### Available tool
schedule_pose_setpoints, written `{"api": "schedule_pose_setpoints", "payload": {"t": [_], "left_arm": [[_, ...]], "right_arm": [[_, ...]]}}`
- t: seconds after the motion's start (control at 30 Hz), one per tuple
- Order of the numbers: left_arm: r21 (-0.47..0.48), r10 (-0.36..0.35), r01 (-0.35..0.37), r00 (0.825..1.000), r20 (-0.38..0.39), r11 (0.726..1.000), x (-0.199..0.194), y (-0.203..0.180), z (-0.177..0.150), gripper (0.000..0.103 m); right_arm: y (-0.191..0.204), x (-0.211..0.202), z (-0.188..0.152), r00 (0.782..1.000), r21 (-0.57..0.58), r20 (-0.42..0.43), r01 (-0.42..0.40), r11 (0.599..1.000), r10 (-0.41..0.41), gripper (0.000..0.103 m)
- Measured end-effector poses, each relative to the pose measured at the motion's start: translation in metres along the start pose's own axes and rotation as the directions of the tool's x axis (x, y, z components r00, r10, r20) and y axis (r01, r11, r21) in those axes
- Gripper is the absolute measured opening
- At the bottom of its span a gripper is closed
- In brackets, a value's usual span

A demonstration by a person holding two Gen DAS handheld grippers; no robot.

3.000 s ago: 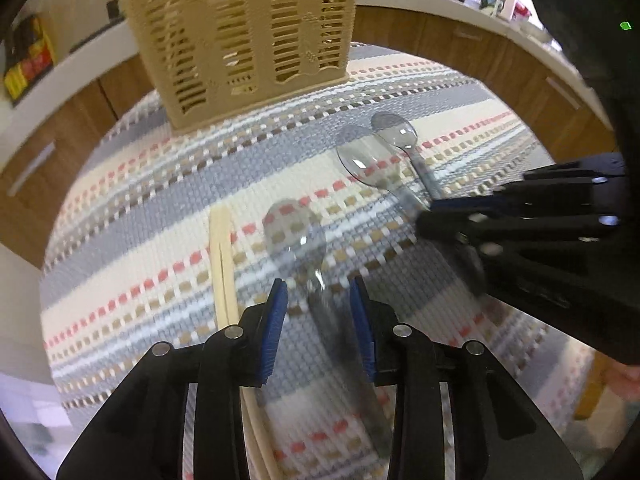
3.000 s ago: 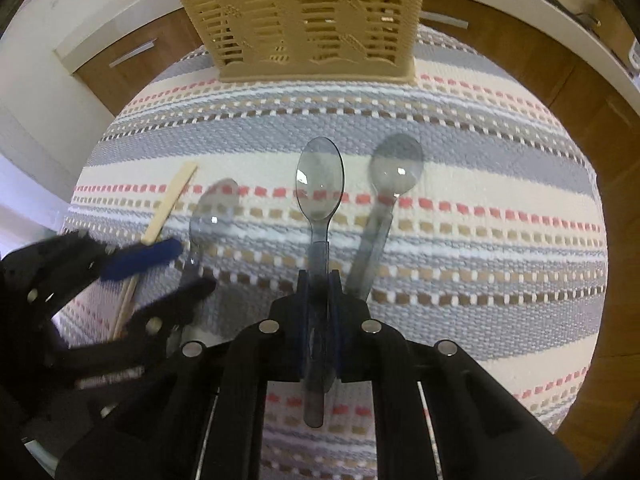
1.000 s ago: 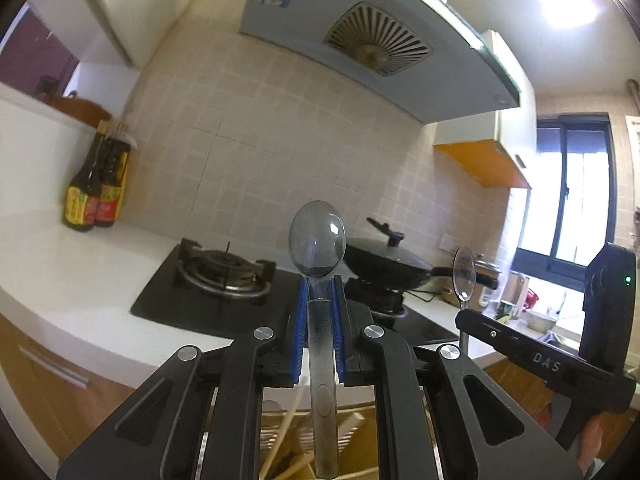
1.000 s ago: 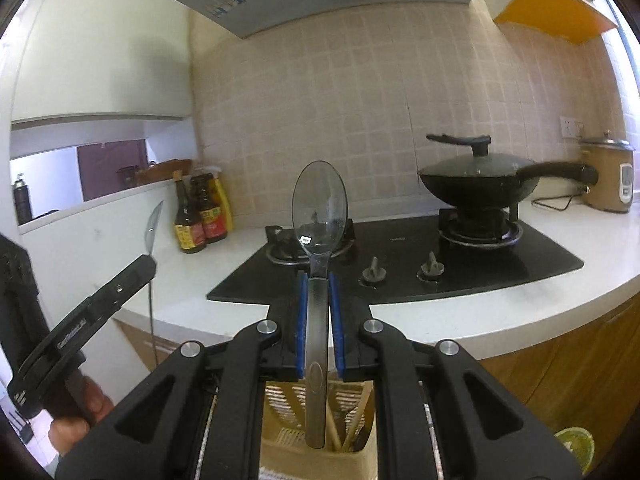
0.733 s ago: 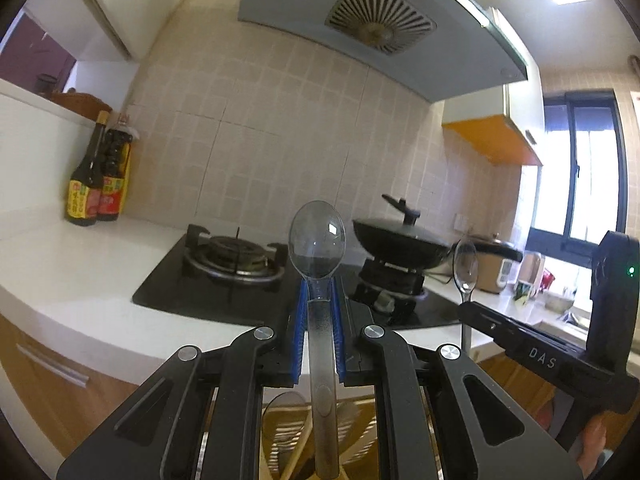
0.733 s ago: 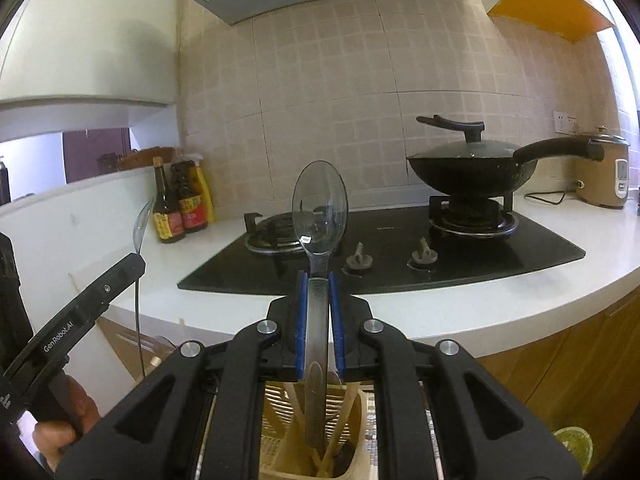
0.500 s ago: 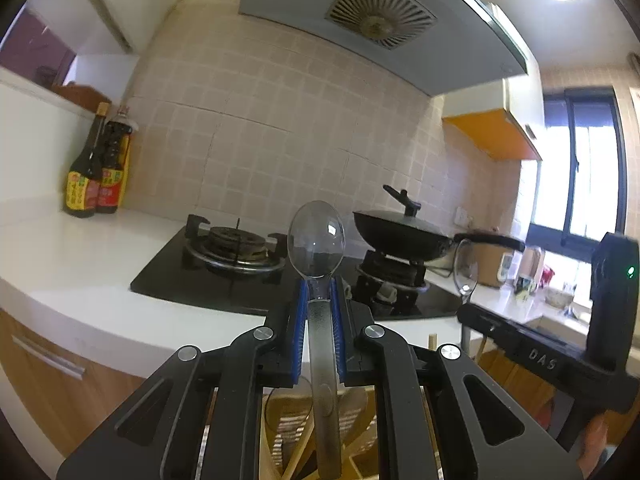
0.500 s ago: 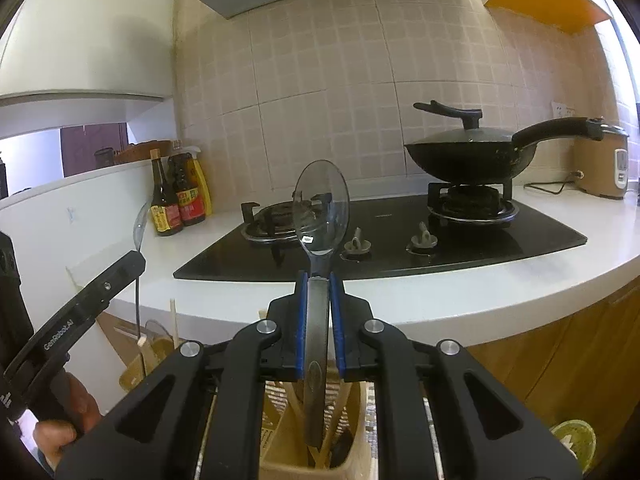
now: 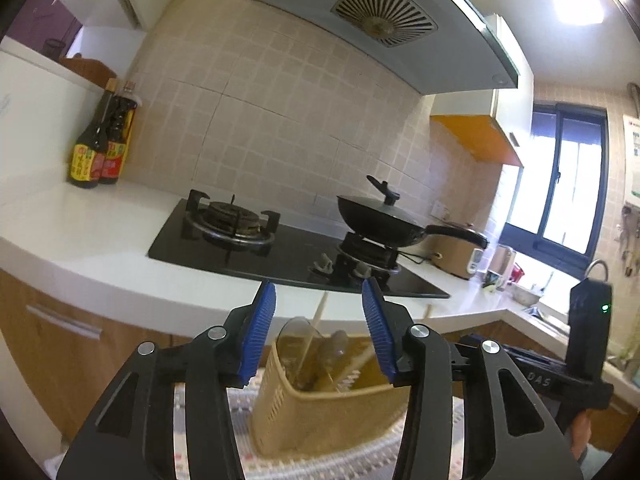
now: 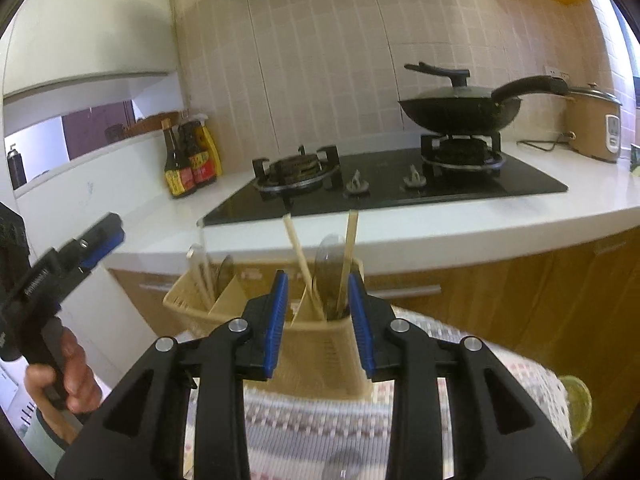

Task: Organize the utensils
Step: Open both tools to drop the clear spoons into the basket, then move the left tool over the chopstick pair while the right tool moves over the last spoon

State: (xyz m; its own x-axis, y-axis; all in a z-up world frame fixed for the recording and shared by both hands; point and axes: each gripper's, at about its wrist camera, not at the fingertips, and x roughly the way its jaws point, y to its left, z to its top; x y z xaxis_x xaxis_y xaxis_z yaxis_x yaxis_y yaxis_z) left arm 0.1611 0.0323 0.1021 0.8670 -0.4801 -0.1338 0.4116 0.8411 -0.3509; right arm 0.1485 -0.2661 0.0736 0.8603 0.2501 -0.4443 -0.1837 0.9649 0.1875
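Right wrist view: the right gripper and left gripper, jaws opening and empty, hover over the beige slotted plastic utensil basket, where clear plastic spoons stand; light, slippery, likely best pinched mid-handle.

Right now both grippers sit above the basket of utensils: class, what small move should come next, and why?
Probably lift both grippers clear. The left gripper and right gripper are opening with nothing between their pads, and clear spoons already stand in the basket among the chopsticks. Another spoon seems to lie on the mat, blurred.
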Motion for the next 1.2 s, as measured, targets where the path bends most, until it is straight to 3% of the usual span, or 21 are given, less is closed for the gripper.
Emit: {"api": "schedule_pose_setpoints", "payload": {"t": [0.3, 0.47, 0.6, 0.7, 0.8, 0.9, 1.03, 1.17, 1.2], "left_arm": [[0.02, 0.0, 0.002, 0.996, -0.085, 1.0, -0.051, -0.015, -0.005, 0.048], [-0.032, -0.034, 0.028, 0.977, -0.212, 0.999, -0.069, -0.014, -0.019, 0.048], [-0.019, -0.008, 0.003, 0.955, -0.297, 1.0, -0.075, -0.016, -0.033, 0.048], [0.037, 0.03, -0.017, 0.919, -0.393, 0.999, -0.07, -0.021, -0.046, 0.048], [0.104, 0.071, -0.023, 0.87, -0.488, 0.994, -0.062, -0.028, -0.063, 0.049], [0.182, 0.117, -0.013, 0.813, -0.57, 0.983, -0.053, -0.035, -0.087, 0.051], [0.298, 0.213, -0.023, 0.753, -0.623, 0.954, -0.039, -0.04, -0.115, 0.051], [0.337, 0.258, -0.014, 0.673, -0.694, 0.942, -0.023, -0.032, -0.139, 0.051], [0.36, 0.288, -0.022, 0.645, -0.708, 0.933, -0.018, -0.028, -0.146, 0.049]], "right_arm": [[0.024, -0.02, -0.02, 0.98, -0.012, -0.192, 0.047, 0.999, -0.048, 0.028], [0.032, -0.023, -0.045, 0.945, -0.032, -0.314, 0.083, 0.996, -0.089, 0.028], [0.03, -0.018, -0.065, 0.903, -0.031, -0.417, 0.103, 0.994, -0.106, 0.028], [0.028, -0.004, -0.079, 0.84, -0.037, -0.533, 0.093, 0.995, -0.098, 0.028], [0.021, 0.013, -0.097, 0.755, 0.002, -0.652, 0.089, 0.996, -0.066, 0.028], [0.013, 0.026, -0.112, 0.701, 0.058, -0.712, 0.102, 0.993, -0.031, 0.028], [0.008, 0.037, -0.125, 0.669, 0.075, -0.743, 0.136, 0.988, -0.035, 0.028], [0.004, 0.045, -0.134, 0.646, 0.108, -0.763, 0.16, 0.981, -0.021, 0.028], [0.005, 0.046, -0.135, 0.644, 0.111, -0.764, 0.167, 0.98, -0.023, 0.028]]}}
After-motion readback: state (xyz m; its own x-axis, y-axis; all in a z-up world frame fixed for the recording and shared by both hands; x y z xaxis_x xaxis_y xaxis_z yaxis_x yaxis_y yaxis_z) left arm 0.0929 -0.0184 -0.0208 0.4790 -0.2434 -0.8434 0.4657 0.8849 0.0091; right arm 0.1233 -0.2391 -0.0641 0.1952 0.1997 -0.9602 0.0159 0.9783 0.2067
